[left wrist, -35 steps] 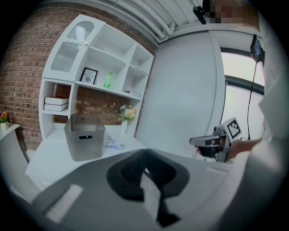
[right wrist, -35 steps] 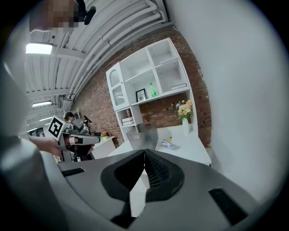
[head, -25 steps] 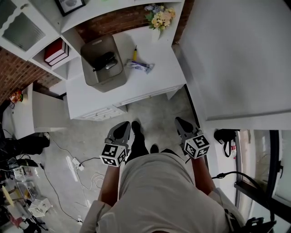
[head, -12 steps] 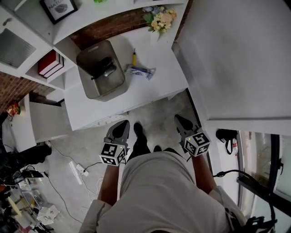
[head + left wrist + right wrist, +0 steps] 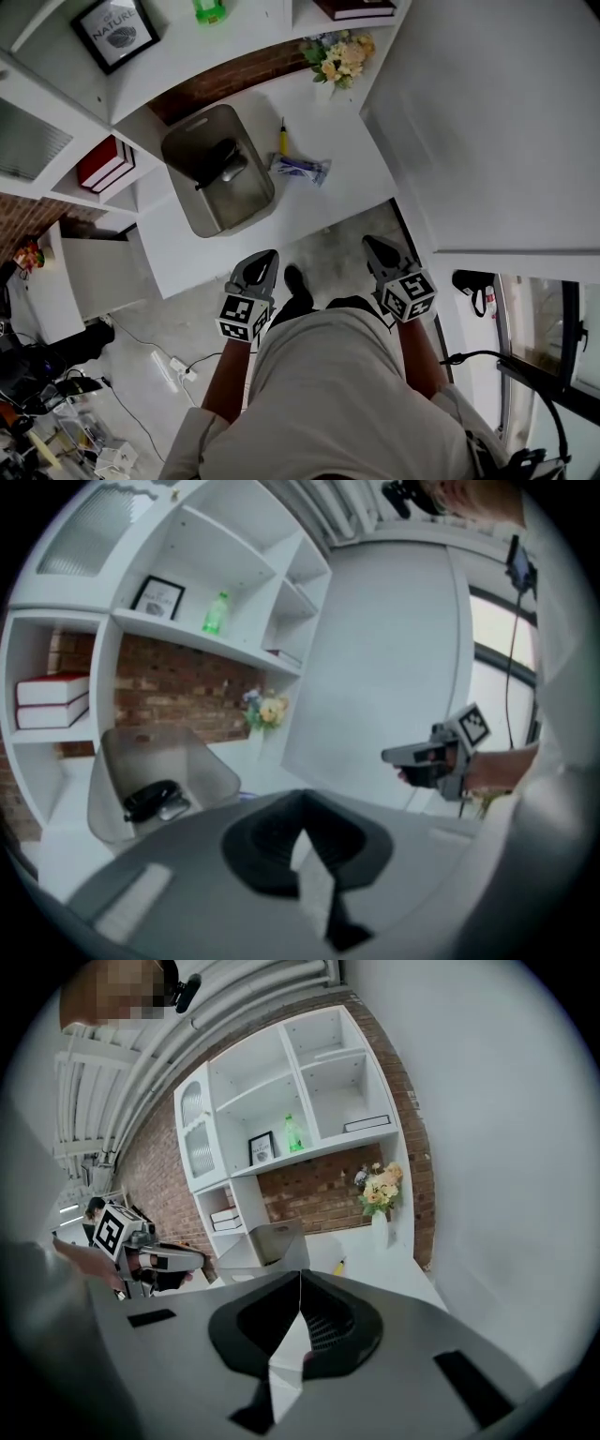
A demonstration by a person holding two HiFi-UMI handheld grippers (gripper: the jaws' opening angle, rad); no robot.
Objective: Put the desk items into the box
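While the box on the white surface already holds some dark items, the head view shows the task only partly done. A yellow pen and a blue packet lie on the surface just beside the box, at its right in the picture. We judge that these two are left to put in. We hold the left gripper and the right gripper low in front of the body, over the floor. They are short of the surface's near edge and well apart from every item. Both point toward the surface.

In the left gripper view, the jaws stand closed with nothing between them. The box appears ahead and to the left, with the dark items inside. The right gripper shows at the picture's right.

In the right gripper view, the jaws are likewise closed and empty. The box and the yellow pen lie ahead, beyond the jaw tips, and flowers stand at the back of the surface. We judge that both hands are in a carrying pose. An approach and an opening of the jaws are needed before any grasp.
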